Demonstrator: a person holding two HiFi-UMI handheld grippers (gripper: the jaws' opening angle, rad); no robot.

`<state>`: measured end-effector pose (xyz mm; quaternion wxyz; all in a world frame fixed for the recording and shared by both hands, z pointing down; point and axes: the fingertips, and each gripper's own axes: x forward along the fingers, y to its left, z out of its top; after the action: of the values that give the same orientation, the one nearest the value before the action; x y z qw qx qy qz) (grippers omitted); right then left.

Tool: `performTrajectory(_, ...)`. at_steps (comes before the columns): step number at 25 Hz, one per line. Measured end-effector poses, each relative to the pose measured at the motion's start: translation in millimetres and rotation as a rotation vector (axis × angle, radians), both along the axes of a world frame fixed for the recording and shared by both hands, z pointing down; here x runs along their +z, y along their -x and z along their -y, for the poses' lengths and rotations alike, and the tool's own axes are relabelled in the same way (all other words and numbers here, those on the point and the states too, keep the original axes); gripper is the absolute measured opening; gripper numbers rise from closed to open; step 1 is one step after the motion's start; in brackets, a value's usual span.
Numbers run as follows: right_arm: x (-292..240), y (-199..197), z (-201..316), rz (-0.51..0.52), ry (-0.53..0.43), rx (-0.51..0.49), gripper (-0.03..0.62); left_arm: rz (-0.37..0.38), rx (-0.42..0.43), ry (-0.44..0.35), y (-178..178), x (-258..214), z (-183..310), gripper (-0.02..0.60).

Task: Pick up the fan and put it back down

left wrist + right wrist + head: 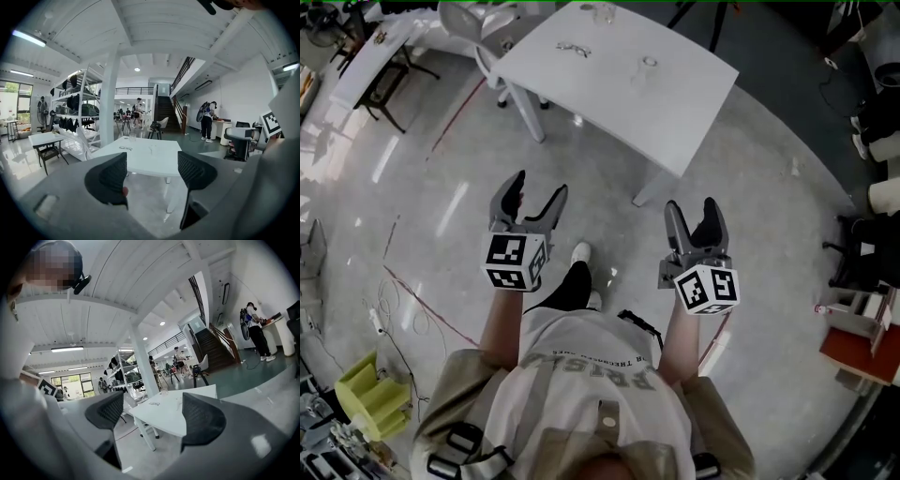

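Left gripper (537, 187): the jaws are spread wide and nothing is held. In its own view only floor and table are seen through the gap.
Right gripper (692, 208): the jaws are likewise wide apart and nothing is gripped or touched.
Landmark: a white table (609, 84) is taken as the reference. Both grippers are held side by side just short of its near edge and pointed toward it. Its near corner lies closest to the right gripper.
On the table: a clear glass (649, 66) and a small dark thing (573, 48) are set on the top. No fan is seen on it.
Fan: it cannot be placed with certainty. In the left gripper view a round-headed stand (42, 108) is seen far beyond the table's left end, by a window. It may be the fan, but it is too small to confirm.
Direction: if that is the fan, it lies past the table and off to the left, well apart from both grippers.
Long axis: upright, judged from the head carried on a post.
Nearer hand: the left, by judgement, since the stand is on that side.
Stage: the pick-up is judged not yet begun.
Coming move: the table would have to be passed on its left before any grasp could be lined up on the post.
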<state>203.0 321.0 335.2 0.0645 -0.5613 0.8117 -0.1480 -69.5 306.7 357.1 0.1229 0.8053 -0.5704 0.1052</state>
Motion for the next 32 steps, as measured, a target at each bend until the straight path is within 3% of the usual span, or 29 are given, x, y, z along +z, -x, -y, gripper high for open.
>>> performTrajectory(14,-35.3,44.7,117.3,-0.055,-0.033,0.058,0.368,-0.036,0.042,-0.061,44.8,-32.6,130.5,0.351)
performTrajectory(25,1.4,42.0,152.8,-0.058,0.073,0.070,0.368,-0.038,0.025,0.043,51.9,11.6,158.5,0.351)
performTrajectory(32,35.3,34.4,204.0,-0.059,0.151,0.055,0.368,-0.043,-0.024,0.089,58.4,40.4,193.7,0.351)
